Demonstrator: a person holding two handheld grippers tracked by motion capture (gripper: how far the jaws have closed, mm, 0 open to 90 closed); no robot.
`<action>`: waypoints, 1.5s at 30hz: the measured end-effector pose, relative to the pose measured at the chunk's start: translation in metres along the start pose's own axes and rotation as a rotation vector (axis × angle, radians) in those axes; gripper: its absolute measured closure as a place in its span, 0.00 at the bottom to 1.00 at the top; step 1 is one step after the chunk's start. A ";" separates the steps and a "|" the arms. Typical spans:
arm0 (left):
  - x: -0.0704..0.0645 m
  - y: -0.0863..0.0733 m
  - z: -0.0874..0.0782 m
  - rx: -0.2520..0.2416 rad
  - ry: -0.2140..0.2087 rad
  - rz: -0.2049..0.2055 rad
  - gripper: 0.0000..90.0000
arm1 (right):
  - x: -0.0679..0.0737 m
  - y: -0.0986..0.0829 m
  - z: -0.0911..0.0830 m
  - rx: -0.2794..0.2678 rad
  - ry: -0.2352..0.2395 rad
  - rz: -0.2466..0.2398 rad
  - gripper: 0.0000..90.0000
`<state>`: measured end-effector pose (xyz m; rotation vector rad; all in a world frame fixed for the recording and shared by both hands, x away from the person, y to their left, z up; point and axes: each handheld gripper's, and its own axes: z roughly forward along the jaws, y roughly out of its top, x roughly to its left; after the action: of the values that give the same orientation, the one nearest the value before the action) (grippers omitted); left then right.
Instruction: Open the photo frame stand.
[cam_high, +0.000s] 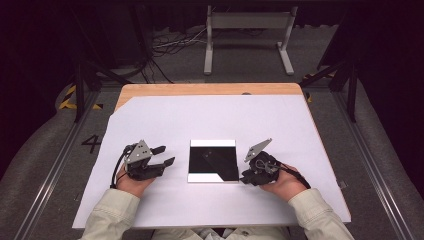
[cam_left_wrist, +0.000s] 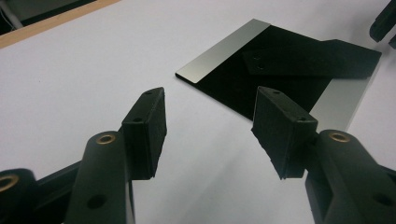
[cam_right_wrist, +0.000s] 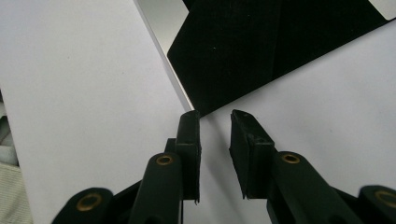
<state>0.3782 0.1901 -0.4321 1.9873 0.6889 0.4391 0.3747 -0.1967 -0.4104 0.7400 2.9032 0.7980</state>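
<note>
Nearest you, your forearms come in over the white sheet (cam_high: 165, 205) that covers the tabletop (cam_high: 210, 89). Your left claw (cam_high: 164, 155) hovers left of the work, released, its jaws spread wide with nothing between them and aimed toward the square's near-left side. Your right claw (cam_high: 246, 176) sits at the near right corner of the black paper square (cam_high: 212, 160), jaws narrowed to a slim gap but, in the right gripper view, closed on nothing; the corner lies just beyond the tips.

The square lies flat at the middle of the sheet, between both claws. One corner is already folded over as a dark triangular flap (cam_left_wrist: 299, 60), leaving pale strips along the far and near edges.

You appear to be at the approach for another fold. Next, I judge you need to slide the right tips under that near corner, pinch only the paper, and steady the square with the left claw so it doesn't skate.

Beyond the tabletop stands a grey metal frame (cam_high: 248, 35).
</note>
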 end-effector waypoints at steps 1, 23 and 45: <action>0.000 0.000 0.000 0.000 0.000 0.000 0.50 | 0.001 0.000 0.000 0.005 0.003 -0.001 0.81; 0.000 -0.002 0.001 0.013 0.000 -0.007 0.50 | 0.007 0.005 0.006 0.102 0.003 -0.012 0.90; 0.000 -0.006 -0.005 0.017 0.017 -0.019 0.49 | 0.011 0.014 0.013 0.150 -0.033 -0.035 1.00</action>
<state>0.3744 0.1956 -0.4348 1.9940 0.7237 0.4410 0.3735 -0.1748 -0.4136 0.7047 2.9618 0.5634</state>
